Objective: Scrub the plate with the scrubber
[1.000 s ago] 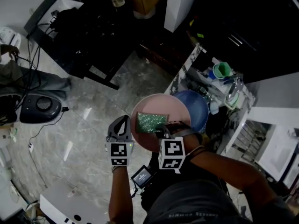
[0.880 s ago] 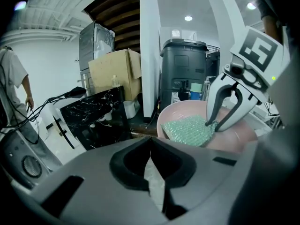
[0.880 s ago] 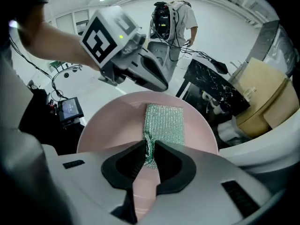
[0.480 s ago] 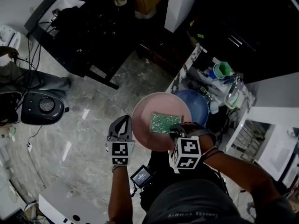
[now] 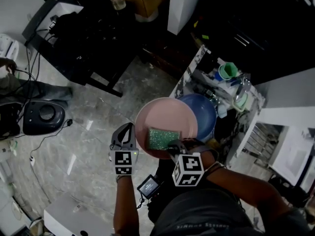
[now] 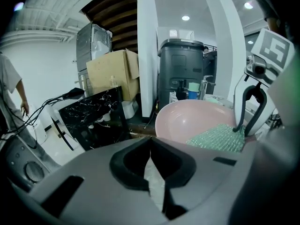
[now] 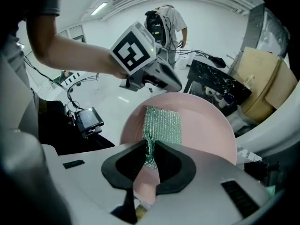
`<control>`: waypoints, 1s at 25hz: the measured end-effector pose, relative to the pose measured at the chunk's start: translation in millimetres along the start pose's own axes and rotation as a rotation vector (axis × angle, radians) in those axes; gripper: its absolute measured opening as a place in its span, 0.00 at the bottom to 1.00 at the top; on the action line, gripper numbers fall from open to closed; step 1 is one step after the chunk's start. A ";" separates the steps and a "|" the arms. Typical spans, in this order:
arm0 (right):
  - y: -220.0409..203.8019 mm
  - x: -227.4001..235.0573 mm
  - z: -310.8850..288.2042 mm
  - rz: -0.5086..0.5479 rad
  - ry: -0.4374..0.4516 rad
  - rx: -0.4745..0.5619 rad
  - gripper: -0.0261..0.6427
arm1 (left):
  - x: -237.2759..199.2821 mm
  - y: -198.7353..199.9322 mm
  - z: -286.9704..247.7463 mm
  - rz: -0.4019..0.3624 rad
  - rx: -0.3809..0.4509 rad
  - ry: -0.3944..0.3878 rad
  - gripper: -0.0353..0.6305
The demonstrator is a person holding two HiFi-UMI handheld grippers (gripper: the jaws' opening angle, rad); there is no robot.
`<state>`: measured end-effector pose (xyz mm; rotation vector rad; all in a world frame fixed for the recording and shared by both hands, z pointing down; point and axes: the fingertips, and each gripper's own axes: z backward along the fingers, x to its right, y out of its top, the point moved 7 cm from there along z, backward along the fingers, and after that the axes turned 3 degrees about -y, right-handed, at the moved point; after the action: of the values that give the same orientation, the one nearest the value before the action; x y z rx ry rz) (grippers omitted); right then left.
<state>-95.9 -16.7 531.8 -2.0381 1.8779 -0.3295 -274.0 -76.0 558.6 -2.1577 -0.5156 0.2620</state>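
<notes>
**Scrubber pinched flat on the pink plate**

The right gripper (image 7: 151,146) has its jaws clamped on one edge of the green mesh scrubber (image 7: 161,125), which lies flat against the inside of the pink plate (image 7: 206,121). In the head view the scrubber sits toward the plate's 7 o'clock. The left gripper (image 6: 150,142) has its jaws closed together with nothing between them, its tip beside the plate's rim at about 9 o'clock. A blue bowl (image 5: 206,114) shows past the plate's 2 o'clock edge, partly beneath it.
</notes>
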 end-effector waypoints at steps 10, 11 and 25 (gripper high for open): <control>-16.2 22.9 53.9 -0.143 -0.148 0.115 0.15 | -8.0 7.4 9.3 -0.007 -0.005 0.032 0.06; -22.0 27.2 62.5 -0.169 -0.169 0.122 0.15 | -8.6 10.0 11.3 -0.011 -0.004 0.034 0.06; -164.4 71.1 173.0 -0.502 -0.512 0.074 0.15 | 33.5 77.9 37.1 -0.141 0.095 -0.012 0.06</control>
<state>129.7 -60.5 436.1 -2.2488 1.0358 0.0110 -236.8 -75.5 473.8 -2.0184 -0.6468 0.2174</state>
